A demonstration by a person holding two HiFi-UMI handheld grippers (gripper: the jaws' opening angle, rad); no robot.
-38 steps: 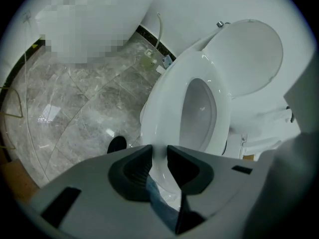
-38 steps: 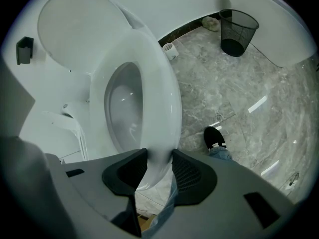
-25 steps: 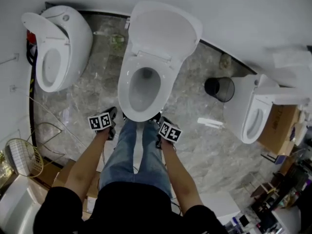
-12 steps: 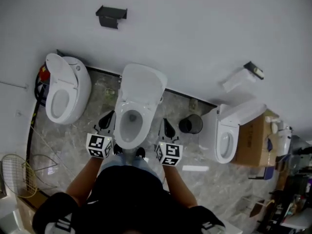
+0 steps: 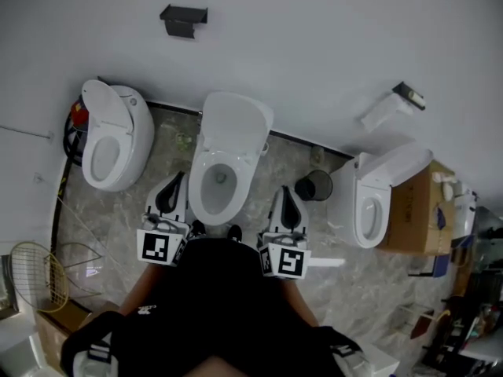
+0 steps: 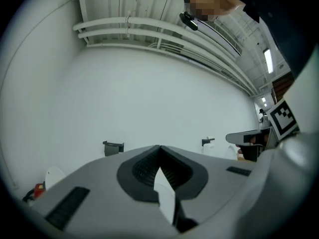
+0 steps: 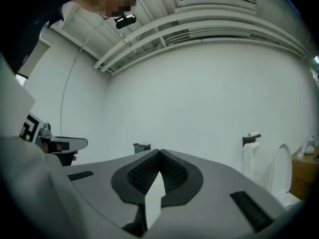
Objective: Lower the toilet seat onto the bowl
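Observation:
The middle toilet [image 5: 220,181] stands against the white wall, and its lid and seat [image 5: 234,126] are raised and lean back on the wall. My left gripper [image 5: 176,179] hangs shut and empty to the left of the bowl. My right gripper [image 5: 285,190] hangs shut and empty to its right. In both gripper views the jaws point up at the wall; the left gripper [image 6: 158,148] and the right gripper [image 7: 159,152] show their pads pressed together with nothing between them. Neither gripper touches the toilet.
A second toilet [image 5: 114,144] stands at the left and a third [image 5: 376,204] at the right. A black waste bin [image 5: 315,185] sits between the middle and right toilets. A cardboard box [image 5: 416,209] is at the far right, a wire frame [image 5: 33,277] at the lower left.
The head view has risen and pulled back, so more wall shows. Both grippers have come up from beside the person's legs to either side of the bowl, staying shut.

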